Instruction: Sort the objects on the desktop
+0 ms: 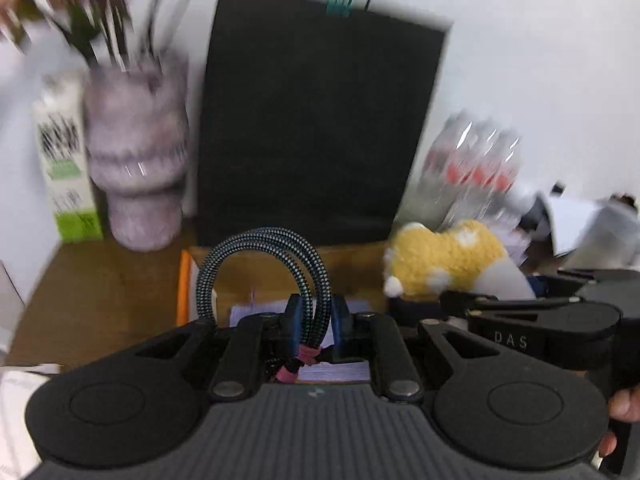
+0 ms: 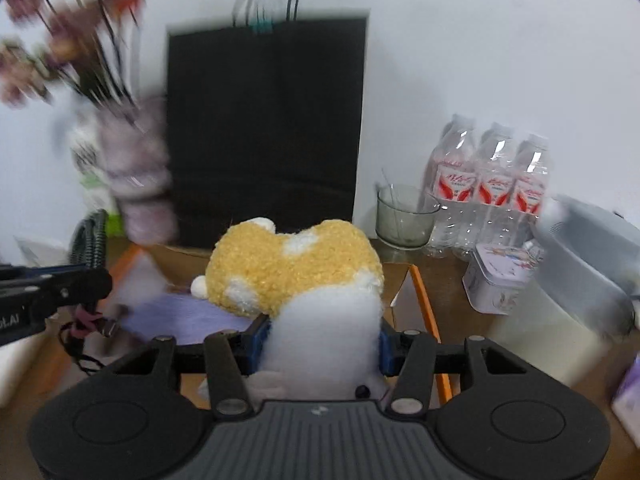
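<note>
My left gripper (image 1: 316,320) is shut on a coiled braided cable (image 1: 264,272), black and teal, tied with a pink band; the loop stands up above the jaws. My right gripper (image 2: 322,334) is shut on a yellow and white plush toy (image 2: 296,268), gripping its white body. Both are held over an open cardboard box (image 2: 400,276) with orange flap edges; a purple notebook (image 2: 180,314) lies inside. In the left wrist view the plush toy (image 1: 444,258) and the right gripper (image 1: 520,324) are at the right. In the right wrist view the left gripper (image 2: 60,292) and cable are at the left.
A black paper bag (image 1: 316,120) stands behind the box against the white wall. A purple vase with flowers (image 1: 136,152) and a white-green carton (image 1: 64,168) stand left. Water bottles (image 2: 492,184), a glass cup (image 2: 404,216), a small tin (image 2: 500,276) and a grey device (image 2: 592,264) stand right.
</note>
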